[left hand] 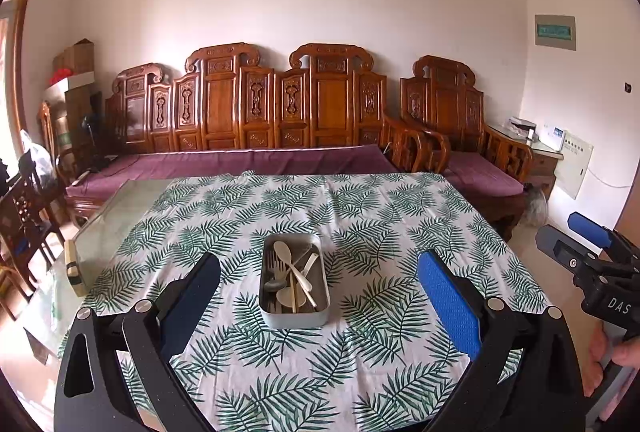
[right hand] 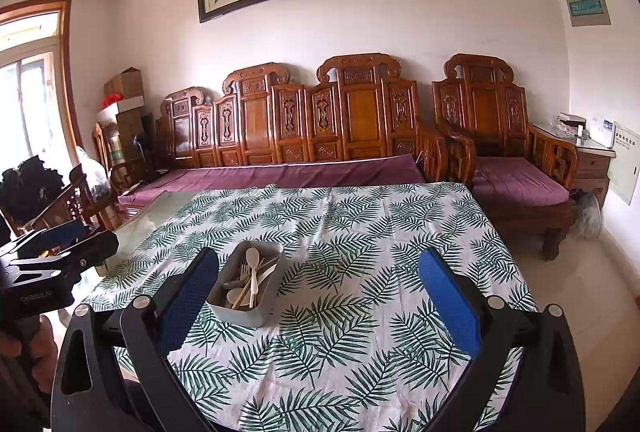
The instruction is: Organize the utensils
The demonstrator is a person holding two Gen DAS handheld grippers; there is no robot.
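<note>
While both tools hover above the counter (left hand: 120,228), the tin (left hand: 294,282) serves as the landmark, sitting on the leaf-print cloth (left hand: 380,232) near the middle of the counter. Left of the tin, bare glass shows where the cloth ends. Spread wide and empty, the left hand-held gripper (left hand: 320,302) frames the tin, with 1 blue pad on each side and neither touching it. Inside the tin lie the utensils (left hand: 292,272), piled loosely: a pale spoon (left hand: 285,252) on top, forks, a knife and what look like chopsticks, crossing one another. Right of the tin, the right hand-held gripper (right hand: 320,302) hangs over bare cloth, its jaws also spread wide and holding nothing; from its own camera the tin stands just beside its left pad. A hand (left hand: 612,360) grips that tool's handle. Behind the tin, past the counter's far edge, runs a carved wooden sofa (left hand: 280,103) with purple cushions.
</note>
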